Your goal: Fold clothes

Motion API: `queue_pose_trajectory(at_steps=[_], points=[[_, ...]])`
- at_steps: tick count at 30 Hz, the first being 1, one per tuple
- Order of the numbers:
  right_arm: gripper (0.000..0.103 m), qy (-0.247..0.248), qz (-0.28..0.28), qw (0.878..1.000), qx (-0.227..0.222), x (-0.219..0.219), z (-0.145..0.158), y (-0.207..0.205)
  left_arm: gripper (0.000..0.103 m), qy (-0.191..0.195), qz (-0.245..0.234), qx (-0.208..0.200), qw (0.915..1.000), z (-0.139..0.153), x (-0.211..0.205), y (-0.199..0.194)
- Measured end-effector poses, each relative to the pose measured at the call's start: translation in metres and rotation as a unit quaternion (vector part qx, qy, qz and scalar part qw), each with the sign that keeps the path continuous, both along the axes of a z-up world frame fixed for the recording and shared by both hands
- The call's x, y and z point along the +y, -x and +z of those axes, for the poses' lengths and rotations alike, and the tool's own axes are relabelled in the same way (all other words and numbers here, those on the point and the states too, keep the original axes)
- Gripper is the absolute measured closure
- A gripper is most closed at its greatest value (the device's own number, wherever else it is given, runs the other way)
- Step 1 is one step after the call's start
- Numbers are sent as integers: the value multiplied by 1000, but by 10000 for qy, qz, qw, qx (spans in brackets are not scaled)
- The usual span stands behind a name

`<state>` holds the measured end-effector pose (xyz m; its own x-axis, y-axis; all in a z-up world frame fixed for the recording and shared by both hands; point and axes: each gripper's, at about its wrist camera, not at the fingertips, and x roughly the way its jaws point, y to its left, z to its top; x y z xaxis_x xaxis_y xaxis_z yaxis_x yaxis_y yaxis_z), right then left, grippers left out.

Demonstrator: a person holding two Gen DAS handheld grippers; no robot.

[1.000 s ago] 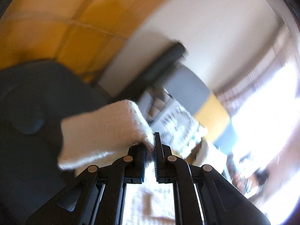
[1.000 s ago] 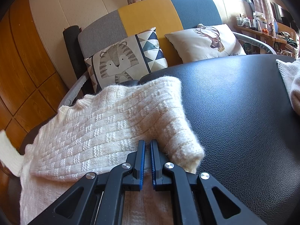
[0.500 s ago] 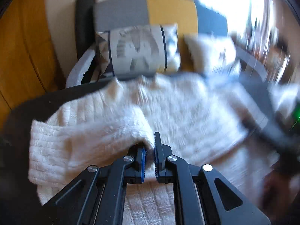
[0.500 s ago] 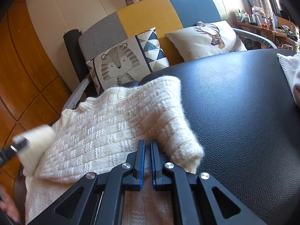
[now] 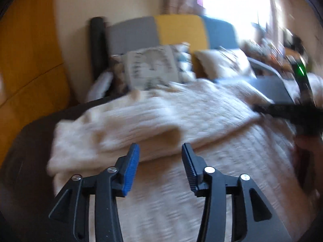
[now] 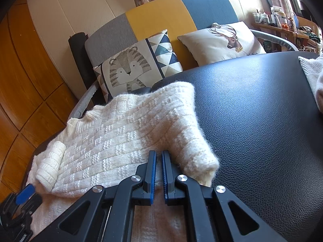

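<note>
A cream knit sweater lies on the black leather table. Its left sleeve is folded across the body, with the cuff resting on top. My left gripper hovers just behind that sleeve. Its jaws are opening, and the pads press on nothing. My right gripper is shut on a raised fold of the sweater at its right side. In the left wrist view, which is blurred by motion, the right gripper shows at the far right. The left gripper shows at the lower left of the right wrist view.
Another cream garment lies at the table's right edge. Behind the table stands a grey, yellow and blue sofa with a tiger cushion and a deer cushion. Wooden panels line the left wall.
My left gripper swung the sleeve over onto the sweater's body, rolled level and let it go, its jaws now apart. The right gripper has stayed shut on its fold.
</note>
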<state>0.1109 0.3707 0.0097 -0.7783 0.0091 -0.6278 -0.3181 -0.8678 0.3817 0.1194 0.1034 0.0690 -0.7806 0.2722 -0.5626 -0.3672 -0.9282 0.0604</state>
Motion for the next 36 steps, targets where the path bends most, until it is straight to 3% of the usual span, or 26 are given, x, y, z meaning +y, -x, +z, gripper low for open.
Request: queue_pose_trajectory(at_steps=[3, 6, 9, 12, 14, 16, 18, 20, 24, 26, 27, 31, 33, 35, 36], points=[[91, -8, 60, 10000, -32, -1, 2, 2, 55, -698, 879, -307, 9932, 5, -50, 22], [79, -251, 239, 9988, -351, -15, 14, 11, 55, -921, 1668, -915, 9774, -12, -92, 51], [77, -358, 866, 9955, -148, -52, 42, 11, 55, -1657, 1920, -1565, 9546, -32, -127, 68], [77, -1127, 1864, 9759, 98, -118, 66, 11, 55, -1752, 1785, -1531, 9560, -28, -131, 72], [77, -1976, 2548, 9465, 156, -169, 73, 13, 48, -1820, 1657, -1530, 9571, -28, -130, 71], [77, -3068, 3059, 9012, 141, -222, 69, 13, 46, -1972, 1589, -1517, 9554, -27, -131, 69], [76, -4127, 3106, 8561, 158, -261, 58, 12, 46, -2132, 1561, -1498, 9528, -27, -134, 66], [76, -4834, 3130, 8175, 101, -287, 43, 15, 46, -2348, 1526, -1488, 9484, -27, -140, 64], [76, -5684, 3180, 7584, -247, -314, 13, 32, 46, -2594, 1485, -1508, 9423, -33, -146, 67], [78, -5851, 3117, 7480, -307, -319, 7, 40, 46, -2579, 1491, -1517, 9425, -33, -145, 69], [78, -5722, 3106, 7583, -319, -318, 9, 44, 46, -2555, 1493, -1518, 9431, -32, -143, 70], [94, -4141, 2902, 8617, -437, -284, 35, 65, 45, -2572, 1477, -1524, 9428, -32, -143, 71], [94, -3144, 2468, 9154, -478, -248, 43, 68, 45, -2602, 1467, -1527, 9420, -32, -143, 71], [94, -2056, 1959, 9576, -476, -208, 47, 66, 44, -2615, 1458, -1529, 9418, -32, -144, 70], [94, -1512, 1688, 9729, -450, -188, 43, 59, 44, -2616, 1457, -1529, 9418, -32, -144, 70]])
